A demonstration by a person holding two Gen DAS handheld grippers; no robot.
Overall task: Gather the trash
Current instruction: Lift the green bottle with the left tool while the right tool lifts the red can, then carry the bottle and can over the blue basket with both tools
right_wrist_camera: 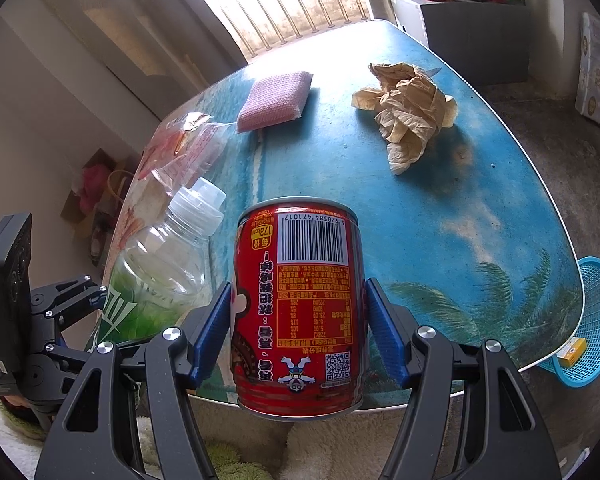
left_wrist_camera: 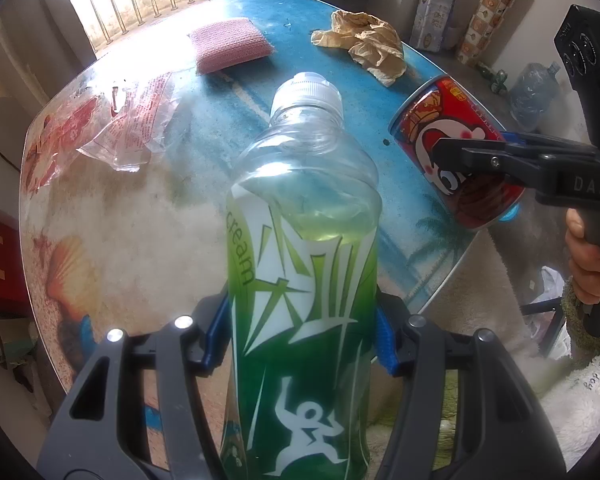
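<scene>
The jaws of the left gripper [left_wrist_camera: 302, 332], black plastic arms faced with ribbed blue pads, were clamped on the sides of a clear plastic bottle with a green and white printed sleeve [left_wrist_camera: 304, 248]. Its ridged white cap pointed away over the bench, and its smooth, waisted upper part was see-through. The jaws of the right gripper [right_wrist_camera: 298, 328] were clamped on a red cylindrical metal can [right_wrist_camera: 298, 308], glossy, with a silver rim, a white barcode panel and a yellow block of small print, all reading upside down. Both items were held above the near edge of the bench, the bottle just left of the can.

The rounded bench with a glossy printed beach scene of blue water, palms and shells [right_wrist_camera: 440, 216] carried three more things. A crumpled, creased tan paper wad [right_wrist_camera: 410, 120] lay toward the far right edge. A pink, woven-textured rectangular sponge pad [right_wrist_camera: 274, 100] lay near the far edge. A crinkled clear plastic wrapper with red print [right_wrist_camera: 188, 148] lay at the left edge.

On the floor beyond the bench's near right corner stood a light blue plastic mesh basket [right_wrist_camera: 598, 320], holding a small yellow box [right_wrist_camera: 572, 352].
</scene>
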